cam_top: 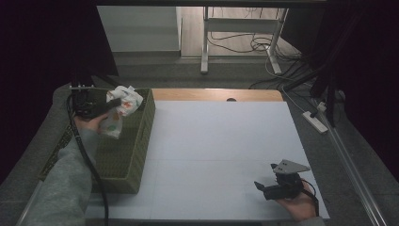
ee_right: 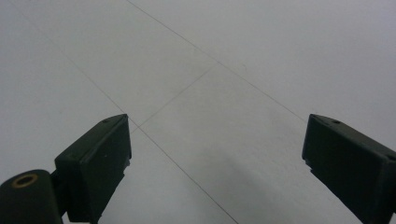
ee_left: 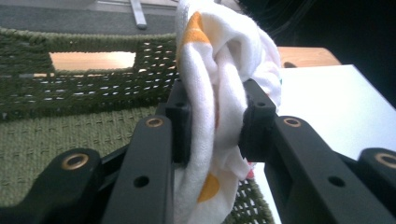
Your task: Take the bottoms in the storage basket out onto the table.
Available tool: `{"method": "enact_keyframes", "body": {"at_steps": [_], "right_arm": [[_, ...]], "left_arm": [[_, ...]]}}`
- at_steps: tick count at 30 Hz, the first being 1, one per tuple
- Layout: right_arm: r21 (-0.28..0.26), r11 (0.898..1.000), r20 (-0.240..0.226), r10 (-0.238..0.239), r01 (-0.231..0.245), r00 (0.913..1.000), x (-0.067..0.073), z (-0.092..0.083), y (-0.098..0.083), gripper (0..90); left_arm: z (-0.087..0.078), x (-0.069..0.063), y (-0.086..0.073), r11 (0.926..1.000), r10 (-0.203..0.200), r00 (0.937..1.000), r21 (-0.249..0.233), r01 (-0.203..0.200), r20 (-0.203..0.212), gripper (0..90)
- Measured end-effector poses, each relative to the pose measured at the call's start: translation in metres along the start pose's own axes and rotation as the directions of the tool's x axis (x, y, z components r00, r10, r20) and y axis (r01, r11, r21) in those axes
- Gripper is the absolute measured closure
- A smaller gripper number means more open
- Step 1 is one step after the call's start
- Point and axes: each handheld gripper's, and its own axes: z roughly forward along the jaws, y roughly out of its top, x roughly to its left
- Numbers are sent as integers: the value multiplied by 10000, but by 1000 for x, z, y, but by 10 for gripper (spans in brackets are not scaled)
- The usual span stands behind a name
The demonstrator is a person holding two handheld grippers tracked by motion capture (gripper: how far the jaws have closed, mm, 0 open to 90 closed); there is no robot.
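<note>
Left tool (ee_left: 215, 126): clamped on white spotted cloth (ee_left: 219, 70), above green woven basket (cam_top: 127, 155); cloth's lower end cut off.
Right tool (ee_right: 215, 154): jaws apart over bare white surface (ee_right: 233, 56).

Cloth (cam_top: 121, 107) above basket (cam_top: 134, 155), table-left.

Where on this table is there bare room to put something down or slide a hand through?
Nearly the whole white tabletop is bare, from the green woven basket at its left edge across to the right gripper, open near the front right corner. The crowded spot is over the basket, where the left gripper holds a white cloth with orange spots.
</note>
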Motion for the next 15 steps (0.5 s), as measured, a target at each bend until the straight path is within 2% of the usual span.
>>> {"method": "enact_keyframes", "body": {"at_steps": [7, 11, 15], "right_arm": [[-45, 10000, 33, -43, 43, 10000, 0, -1, 0, 83], [-29, 10000, 34, -56, 56, 10000, 1, -1, 0, 83], [-25, 10000, 41, -39, 39, 10000, 0, -1, 0, 83]], "left_arm": [[-7, -6, 1, 9996, 95, 9996, -265, -88, 256, 700], [-10, -8, -1, 9990, 15, 9981, -446, 13, 618, 699], [-11, -8, -3, 9989, -15, 9979, -477, 46, 648, 699]]}}
